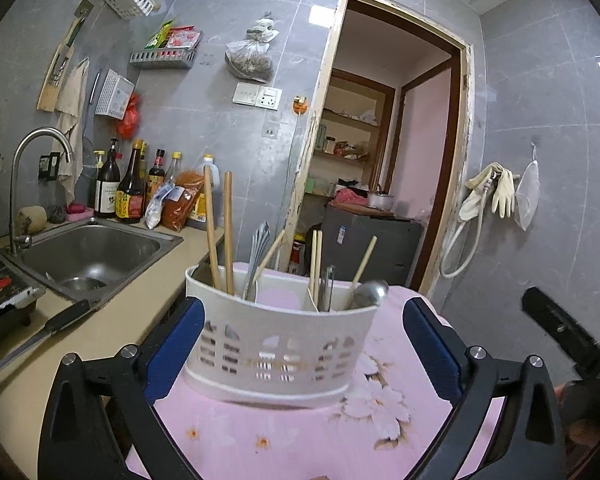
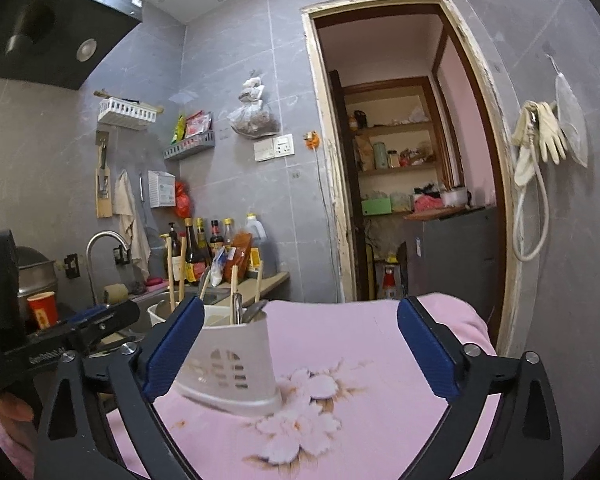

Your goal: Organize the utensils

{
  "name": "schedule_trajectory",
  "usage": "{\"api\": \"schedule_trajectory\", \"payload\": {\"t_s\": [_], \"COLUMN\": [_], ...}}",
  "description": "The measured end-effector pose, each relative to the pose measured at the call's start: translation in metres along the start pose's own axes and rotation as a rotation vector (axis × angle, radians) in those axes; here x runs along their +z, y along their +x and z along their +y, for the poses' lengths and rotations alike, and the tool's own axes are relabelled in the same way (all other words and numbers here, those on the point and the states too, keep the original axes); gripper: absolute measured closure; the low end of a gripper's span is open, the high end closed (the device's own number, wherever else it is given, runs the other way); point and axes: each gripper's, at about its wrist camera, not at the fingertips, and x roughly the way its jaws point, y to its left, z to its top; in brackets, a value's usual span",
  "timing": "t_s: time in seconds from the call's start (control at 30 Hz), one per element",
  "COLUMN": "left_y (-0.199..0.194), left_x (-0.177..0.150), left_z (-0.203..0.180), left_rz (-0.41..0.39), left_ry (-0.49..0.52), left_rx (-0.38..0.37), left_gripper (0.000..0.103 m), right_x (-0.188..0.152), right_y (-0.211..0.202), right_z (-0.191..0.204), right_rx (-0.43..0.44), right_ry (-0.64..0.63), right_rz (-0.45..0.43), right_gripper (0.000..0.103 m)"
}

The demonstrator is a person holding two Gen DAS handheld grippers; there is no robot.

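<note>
Standing upright on the pink cloth [image 1: 228,440], the caddy [image 1: 278,344] is sitting squarely between the left claw's [image 1: 300,352] wide, empty jaws; the right claw [image 2: 296,352], also gaping empty, is lying off to the caddy's right, farther away

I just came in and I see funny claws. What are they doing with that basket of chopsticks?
A person is tidying utensils with two hand-held grippers. The white utensil holder stands on the pink flowered cloth, with chopsticks and a metal spoon inside. The left gripper is open around the holder without pressing on it. The right gripper is open too, holding nothing, with the holder beside its left finger.
</note>
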Motion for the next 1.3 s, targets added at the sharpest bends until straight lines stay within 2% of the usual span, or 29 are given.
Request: {"api": "schedule_trajectory", "payload": {"t_s": [0.4,0.73,0.9,1.07,1.3], "left_y": [-0.027,-0.049,-0.057,-0.061,-0.07], "left_x": [-0.015,-0.031,-0.042,-0.05,-0.054], "left_z": [-0.019,-0.022,-0.024,-0.022,-0.023], "left_rz": [0.03,0.027,0.024,0.013,-0.015], "left_ry": [0.067,0.104,0.115,0.085,0.075], "left_rx": [0.039,0.087,0.107,0.112,0.157], "left_gripper": [0.006,0.005,0.005,0.005,0.005], "right_x": [0.008,-0.016,-0.027,-0.037,-0.045], "right_y": [-0.054,-0.072,-0.075,-0.077,-0.077], "right_z": [-0.004,-0.013,-0.009,0.004,0.016], "right_rx": [-0.022,-0.063,-0.168,-0.262,-0.308], "right_ry": [0.0,0.08,0.016,-0.084,-0.152], "right_rz": [0.082,0.173,0.148,0.096,0.055], "right_gripper": [0.0,0.0,0.0,0.0,0.0]}}
